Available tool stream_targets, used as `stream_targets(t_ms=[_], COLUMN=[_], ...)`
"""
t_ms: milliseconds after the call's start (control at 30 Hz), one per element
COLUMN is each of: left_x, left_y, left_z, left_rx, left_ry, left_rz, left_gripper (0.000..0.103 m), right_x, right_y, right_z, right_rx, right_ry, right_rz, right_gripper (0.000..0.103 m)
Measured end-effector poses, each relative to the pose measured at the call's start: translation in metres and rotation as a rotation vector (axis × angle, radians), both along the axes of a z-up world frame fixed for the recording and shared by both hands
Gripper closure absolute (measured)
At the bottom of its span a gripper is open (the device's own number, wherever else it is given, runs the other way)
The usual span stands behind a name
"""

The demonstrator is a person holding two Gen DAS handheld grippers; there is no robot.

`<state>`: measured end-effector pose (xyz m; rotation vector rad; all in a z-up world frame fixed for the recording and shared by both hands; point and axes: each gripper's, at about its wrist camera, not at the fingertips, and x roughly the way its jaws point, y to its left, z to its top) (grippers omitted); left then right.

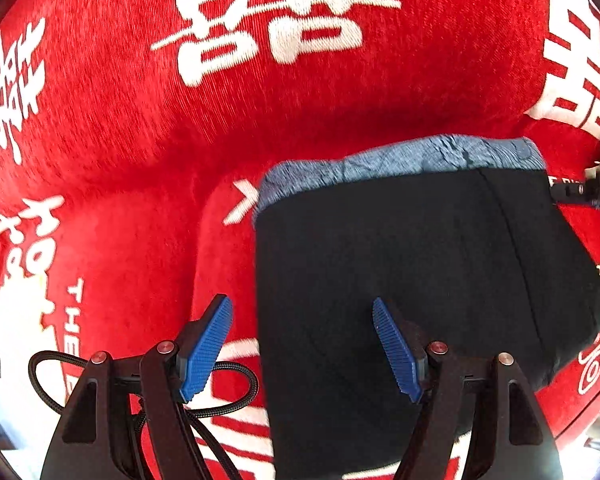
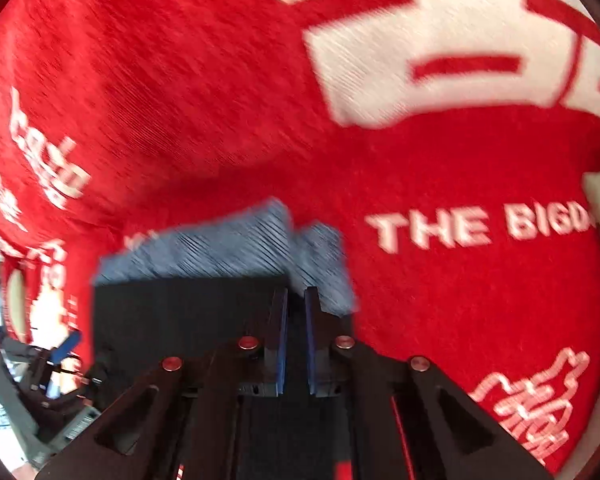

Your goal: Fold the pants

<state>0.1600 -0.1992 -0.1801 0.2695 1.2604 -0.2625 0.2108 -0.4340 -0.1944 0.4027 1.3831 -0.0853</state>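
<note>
Red plush cloth [image 1: 340, 92], printed with white characters and lettering, covers the whole work surface in both of my wrist views; I see no container on it.

Pants [image 1: 420, 280] lie folded on this cloth as a compact black block. A blue-grey waistband strip [image 1: 400, 160] runs along the far edge of the block. The black surface is flat, with a seam line running near-to-far on its right part.

Left gripper [image 1: 302, 348]: I read its jaws as wide apart, with blue ribbed pads. The left pad sits over the red cloth just beside the pants' left edge, the right pad over the black fabric. No fabric is pinched between them.

Right gripper [image 2: 296, 336]: I read its jaws as drawn almost together, a narrow slit between the blue pads. It sits over the far right corner of the pants. The view is motion-blurred; I cannot tell whether fabric is caught in the slit.
</note>
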Motion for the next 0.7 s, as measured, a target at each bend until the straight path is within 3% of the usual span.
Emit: stream_targets(t_ms=[100,233,367,467,567,700], left_x=[-0.004,-0.005,-0.007,-0.006,-0.002,0.001], left_y=[0.003,0.008,0.012,0.016,0.023,0.033], left_z=[-0.005,-0.012,-0.018,-0.022,-0.028,-0.034], left_rx=[-0.031,-0.047,-0.068,-0.085,-0.11,-0.15], left_ry=[0.032,0.037,0.043,0.044,0.072,0.11], left_rz=[0.023,0.059,0.082,0.098,0.134,0.185], left_gripper=[0.029,0.023,0.023,0.019,0.01,0.008], right_x=[-0.022,-0.049,-0.066,-0.074,-0.081,-0.089], right_y=[-0.007,0.007,0.039,0.061,0.064,0.064], right_z=[0.003,0.026,0.04,0.029,0.012,0.005], right_rx=[-0.026,-0.031,-0.047,-0.085,-0.118,-0.124], right_ry=[0.028,-0.017,-0.073,-0.052,-0.017,-0.049], right_rz=[-0.003,0.005,0.059,0.12,0.121,0.1], right_gripper=[0.094,0.092,0.078,0.066,0.065,0.063])
